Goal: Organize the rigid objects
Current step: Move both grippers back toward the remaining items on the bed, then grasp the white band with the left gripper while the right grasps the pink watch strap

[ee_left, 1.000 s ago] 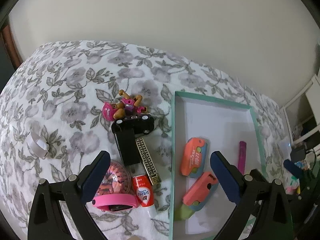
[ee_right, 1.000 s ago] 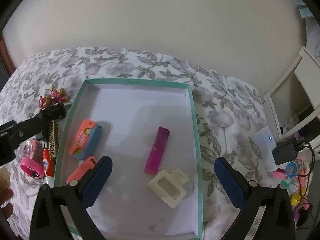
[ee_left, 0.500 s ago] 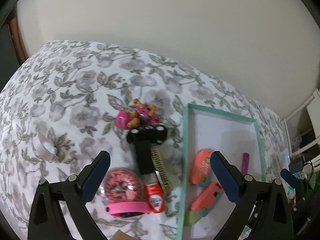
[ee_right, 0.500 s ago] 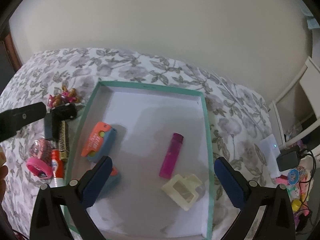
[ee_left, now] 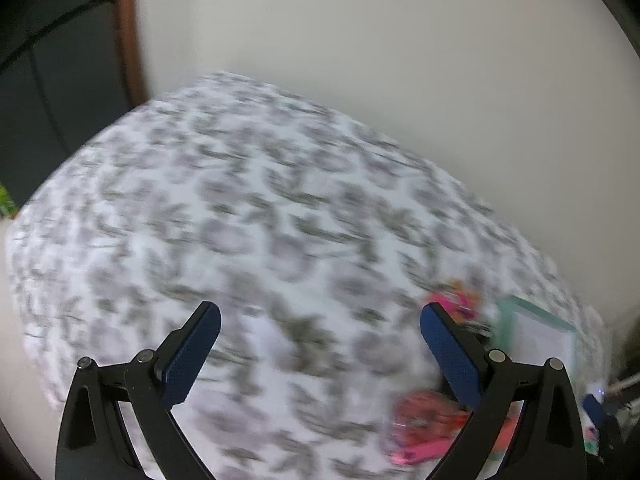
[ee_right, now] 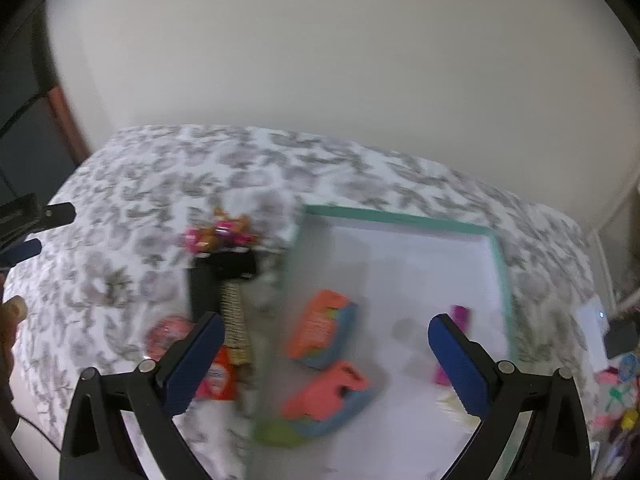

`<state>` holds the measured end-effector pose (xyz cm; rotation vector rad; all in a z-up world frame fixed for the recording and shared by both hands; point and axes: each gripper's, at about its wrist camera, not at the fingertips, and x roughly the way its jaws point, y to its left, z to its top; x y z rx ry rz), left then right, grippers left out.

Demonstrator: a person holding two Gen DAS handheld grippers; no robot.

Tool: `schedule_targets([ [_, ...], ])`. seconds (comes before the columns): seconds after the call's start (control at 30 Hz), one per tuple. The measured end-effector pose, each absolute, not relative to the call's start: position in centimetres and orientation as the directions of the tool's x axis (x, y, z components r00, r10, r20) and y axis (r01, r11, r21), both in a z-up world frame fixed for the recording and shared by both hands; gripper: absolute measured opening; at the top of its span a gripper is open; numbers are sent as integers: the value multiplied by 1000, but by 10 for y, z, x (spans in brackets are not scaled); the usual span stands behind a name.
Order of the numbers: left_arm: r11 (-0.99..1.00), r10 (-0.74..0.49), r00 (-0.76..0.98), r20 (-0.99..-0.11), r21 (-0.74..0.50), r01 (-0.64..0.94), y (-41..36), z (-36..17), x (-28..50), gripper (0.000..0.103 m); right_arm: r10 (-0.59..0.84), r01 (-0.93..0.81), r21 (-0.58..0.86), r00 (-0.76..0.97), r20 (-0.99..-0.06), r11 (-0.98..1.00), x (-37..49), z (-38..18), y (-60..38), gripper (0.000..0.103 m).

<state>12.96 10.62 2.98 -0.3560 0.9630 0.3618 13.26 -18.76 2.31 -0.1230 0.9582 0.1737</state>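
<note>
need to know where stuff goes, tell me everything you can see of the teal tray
The teal tray is a shallow rectangular box with a thin teal rim and a flat white floor, cardboard by the look of it. It lies flat on the floral cloth, right of the loose toys. Inside it are two orange-and-blue toys, a magenta stick and a pale object at the near right, too blurred to identify. The right gripper hovers open over it. The left wrist view catches only a far corner.

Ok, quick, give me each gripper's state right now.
Left gripper: open, holding nothing, over the floral cloth.
Right gripper: open, holding nothing, above the tray.
</note>
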Motion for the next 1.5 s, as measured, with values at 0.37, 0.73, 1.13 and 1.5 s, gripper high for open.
schedule_targets([
  [0.37, 834, 187, 427, -884, -87, -545, 163, 2, 118, 100, 215, -383, 32, 447, -868, 923, 117, -9, -105, 103],
  [0.73, 828, 79, 355, -931, -137, -544, 152, -49, 123, 100, 193, -427, 45, 310, -931, 903, 113, -37, -82, 93],
  [1.13, 867, 28, 344, -938, -148, -475, 127, -69, 139, 77, 170, -492, 23, 255, -952, 870, 105, -52, -65, 77],
  [1.5, 848, 3, 332, -943, -173, -501, 132, -86, 141, 35, 175, -511, 26, 245, -954, 859, 102, -59, -61, 66],
])
